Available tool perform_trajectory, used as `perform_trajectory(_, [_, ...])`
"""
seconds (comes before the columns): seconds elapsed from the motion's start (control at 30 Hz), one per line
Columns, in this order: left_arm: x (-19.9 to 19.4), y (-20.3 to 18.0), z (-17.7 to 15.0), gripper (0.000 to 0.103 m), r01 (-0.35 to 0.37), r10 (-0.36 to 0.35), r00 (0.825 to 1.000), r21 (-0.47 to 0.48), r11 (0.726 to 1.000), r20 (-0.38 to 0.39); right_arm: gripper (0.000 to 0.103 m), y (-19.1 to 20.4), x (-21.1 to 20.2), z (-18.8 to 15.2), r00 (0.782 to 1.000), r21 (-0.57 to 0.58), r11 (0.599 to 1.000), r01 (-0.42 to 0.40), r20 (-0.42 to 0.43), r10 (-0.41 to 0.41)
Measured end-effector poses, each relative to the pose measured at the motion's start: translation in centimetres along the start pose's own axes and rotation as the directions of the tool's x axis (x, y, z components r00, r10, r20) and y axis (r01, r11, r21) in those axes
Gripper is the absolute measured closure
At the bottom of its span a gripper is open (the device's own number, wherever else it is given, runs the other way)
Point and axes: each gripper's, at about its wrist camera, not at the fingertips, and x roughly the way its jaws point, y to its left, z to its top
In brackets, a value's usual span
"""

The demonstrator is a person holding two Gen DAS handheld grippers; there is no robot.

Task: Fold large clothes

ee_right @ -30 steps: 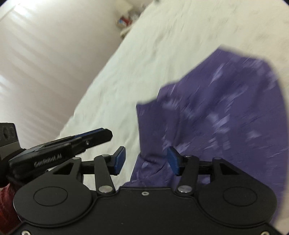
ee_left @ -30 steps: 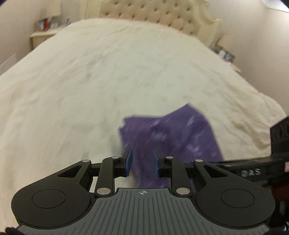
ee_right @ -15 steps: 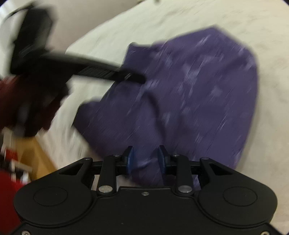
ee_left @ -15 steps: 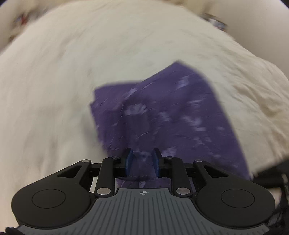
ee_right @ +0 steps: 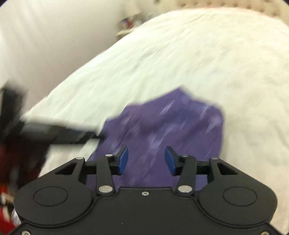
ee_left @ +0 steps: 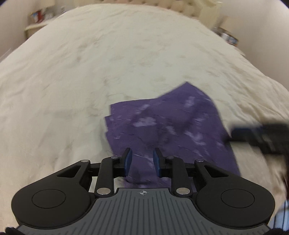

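Nightstand clutter (ee_left: 38, 15) — beyond cream bedspread (ee_left: 108, 63)

Right gripper (ee_right: 146, 160): jaws, nearly closed half a second ago with purple garment (ee_right: 168, 130) cloth between them, have just been opening and now stand apart, pads clear of the fabric. Purple garment: fills less of the right wrist view than half a second ago. Left gripper (ee_left: 142, 161): more cream bed (ee_left: 90, 72) shows beyond it than half a second ago.

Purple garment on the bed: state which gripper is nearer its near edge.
Left. The left gripper has the purple garment bunched between its fingers; the right gripper hangs open above it.
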Motion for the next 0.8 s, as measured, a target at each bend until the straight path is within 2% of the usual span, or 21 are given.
perform_trajectory(0.07, [-0.5,-0.9,-0.7,0.077,0.034,-0.034,0.999,0.036,0.999,0.003,0.048,-0.6,1.1,1.7,0.999,0.000,0.999,0.042,0.022,-0.042])
perform_trajectory(0.13, [-0.3,-1.4,-1.5,0.074,0.070,-0.069,0.997,0.062,0.996,-0.019,0.042,-0.6,2.7,2.3,0.997,-0.009,0.997,0.078,0.022,-0.078])
perform_trajectory(0.27, [1.3,-1.6,-3.7,0.073,0.069,-0.059,0.993,0.099,0.993,-0.102,0.042,-1.9,6.0,4.0,0.995,-0.003,0.995,0.096,-0.024,-0.096])
perform_trajectory(0.37, [2.3,-0.7,-4.5,0.067,0.074,-0.064,0.989,0.072,0.995,-0.130,0.042,-2.4,7.9,4.4,0.989,-0.008,0.992,0.128,-0.080,-0.128])
perform_trajectory(0.53, [3.9,0.0,-4.1,0.058,0.069,-0.062,0.984,0.031,0.997,-0.169,0.037,-2.6,11.5,5.1,0.967,-0.018,0.986,0.165,-0.194,-0.166])
perform_trajectory(0.8, [4.7,0.3,-4.0,0.050,0.039,-0.041,0.979,-0.016,0.999,-0.199,0.024,-1.9,14.1,4.8,0.949,-0.050,0.980,0.192,-0.244,-0.199])
